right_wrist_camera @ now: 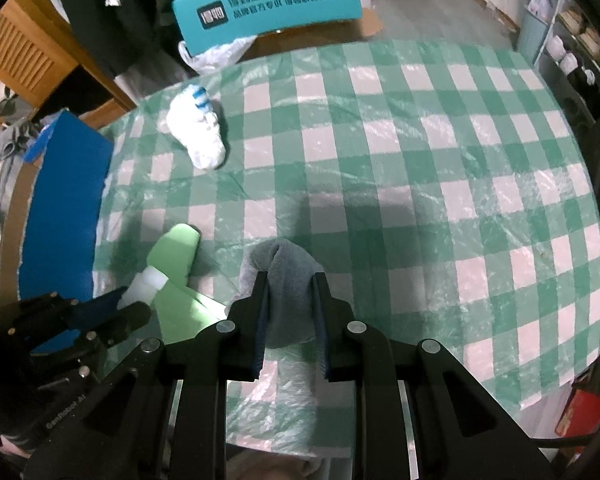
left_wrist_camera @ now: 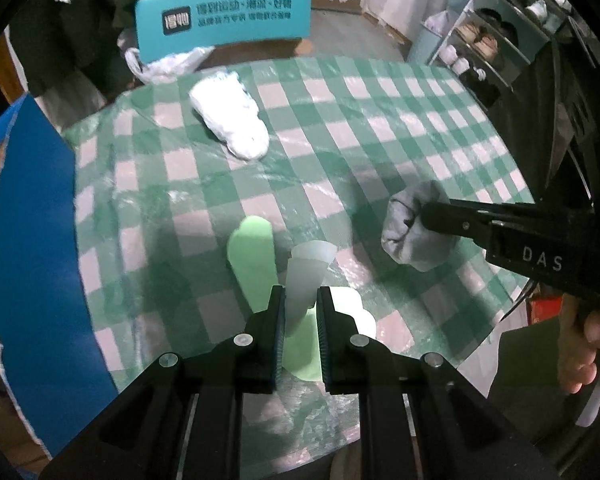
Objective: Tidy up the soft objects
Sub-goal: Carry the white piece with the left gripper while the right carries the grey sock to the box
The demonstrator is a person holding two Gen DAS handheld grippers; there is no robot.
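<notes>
The tabletop (right_wrist_camera: 420, 168) is covered by a green-and-white checked cloth (left_wrist_camera: 340, 128) under what looks like a clear plastic film. A white sock (right_wrist_camera: 198, 132) with blue stripes lies on the cloth, near its far left edge. Nearer than the sock, a light green sock (left_wrist_camera: 252, 256) rests on the cloth.

grey sock (right_wrist_camera: 288, 276) bunched, lifted — green-white sock (left_wrist_camera: 256, 256) near — white sock (left_wrist_camera: 232, 120) lying far.
</notes>
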